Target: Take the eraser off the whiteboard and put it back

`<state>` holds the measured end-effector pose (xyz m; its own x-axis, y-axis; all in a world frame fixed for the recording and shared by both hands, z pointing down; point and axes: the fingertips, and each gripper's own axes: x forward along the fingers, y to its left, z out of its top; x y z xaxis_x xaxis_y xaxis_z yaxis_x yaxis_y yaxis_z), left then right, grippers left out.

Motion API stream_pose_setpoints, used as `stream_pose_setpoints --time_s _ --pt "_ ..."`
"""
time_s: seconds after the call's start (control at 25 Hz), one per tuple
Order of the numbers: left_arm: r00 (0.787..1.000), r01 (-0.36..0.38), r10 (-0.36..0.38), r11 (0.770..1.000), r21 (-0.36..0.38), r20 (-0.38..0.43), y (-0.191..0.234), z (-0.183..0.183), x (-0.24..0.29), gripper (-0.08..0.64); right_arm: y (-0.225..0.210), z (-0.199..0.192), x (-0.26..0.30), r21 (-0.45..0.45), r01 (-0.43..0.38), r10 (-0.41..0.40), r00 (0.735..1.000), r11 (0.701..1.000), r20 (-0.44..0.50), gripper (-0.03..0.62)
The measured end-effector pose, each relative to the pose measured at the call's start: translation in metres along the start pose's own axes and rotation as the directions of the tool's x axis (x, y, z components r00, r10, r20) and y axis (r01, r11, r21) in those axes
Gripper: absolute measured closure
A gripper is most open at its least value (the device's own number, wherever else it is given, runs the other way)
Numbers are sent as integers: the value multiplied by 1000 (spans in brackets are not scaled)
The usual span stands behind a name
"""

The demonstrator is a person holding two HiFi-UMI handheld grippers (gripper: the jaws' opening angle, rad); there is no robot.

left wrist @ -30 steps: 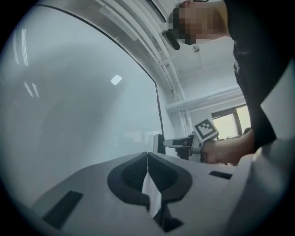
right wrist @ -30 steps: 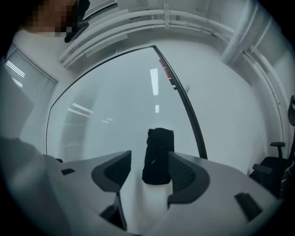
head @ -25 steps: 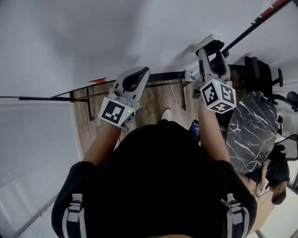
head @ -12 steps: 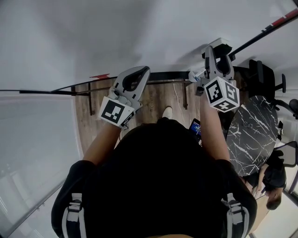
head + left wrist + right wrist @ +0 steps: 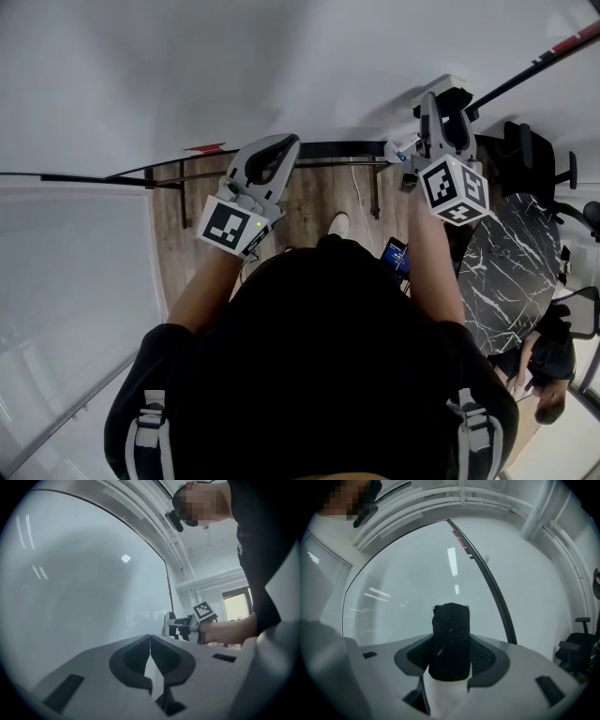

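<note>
In the head view, both grippers point at the whiteboard (image 5: pixel 187 75). The left gripper (image 5: pixel 284 143) is above the board's dark bottom rail (image 5: pixel 328 150). The right gripper (image 5: pixel 442 94) is close to the board, and what it holds is hard to see from up here. To its right are a marble table (image 5: pixel 511 272) and a black chair (image 5: pixel 534 155).

In the left gripper view, the jaws are pressed together with nothing between them. The board is ahead.

In the right gripper view, the jaws pinch the eraser (image 5: pixel 450 639), with its black side facing the camera. I cannot tell if it touches the board.
</note>
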<state>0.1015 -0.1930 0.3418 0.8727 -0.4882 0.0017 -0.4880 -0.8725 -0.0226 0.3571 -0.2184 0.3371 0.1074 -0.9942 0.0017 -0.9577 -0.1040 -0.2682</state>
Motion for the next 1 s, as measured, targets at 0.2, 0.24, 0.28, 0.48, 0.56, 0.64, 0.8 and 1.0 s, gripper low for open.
stream_pose_setpoints --time_s 0.2,0.24,0.28,0.48,0.56,0.64,0.8,1.0 --pt "1000 -7 7 1000 -1 -10 9 -3 -4 555 4 -3 -2 -9 -14 14 1000 1000 -16 374" --pt "1000 -9 9 1000 -1 -11 10 -3 -6 555 7 -3 -4 -14 -18 18 1000 1000 -17 374" --pt "1000 -11 11 1000 -2 -11 12 -3 -8 555 9 -2 -5 -20 -24 23 1000 1000 -18 374" --pt "1000 -15 15 1000 -3 -6 19 -6 -17 555 34 -5 -13 -47 -88 87 996 995 -26 374" --pt "1000 -15 15 1000 -2 -3 17 -7 -28 554 51 -7 -24 -71 -123 121 992 990 -29 373" --pt "1000 -15 15 1000 1 -3 16 -6 -38 554 70 -10 -36 -91 -165 163 986 982 -34 373" --pt "1000 -19 19 1000 9 -5 14 -8 -54 555 106 -21 -55 -151 -251 246 968 956 -50 371" --pt "1000 -31 31 999 18 -2 10 -7 -71 555 141 -39 -76 -222 -346 337 938 912 -80 371"
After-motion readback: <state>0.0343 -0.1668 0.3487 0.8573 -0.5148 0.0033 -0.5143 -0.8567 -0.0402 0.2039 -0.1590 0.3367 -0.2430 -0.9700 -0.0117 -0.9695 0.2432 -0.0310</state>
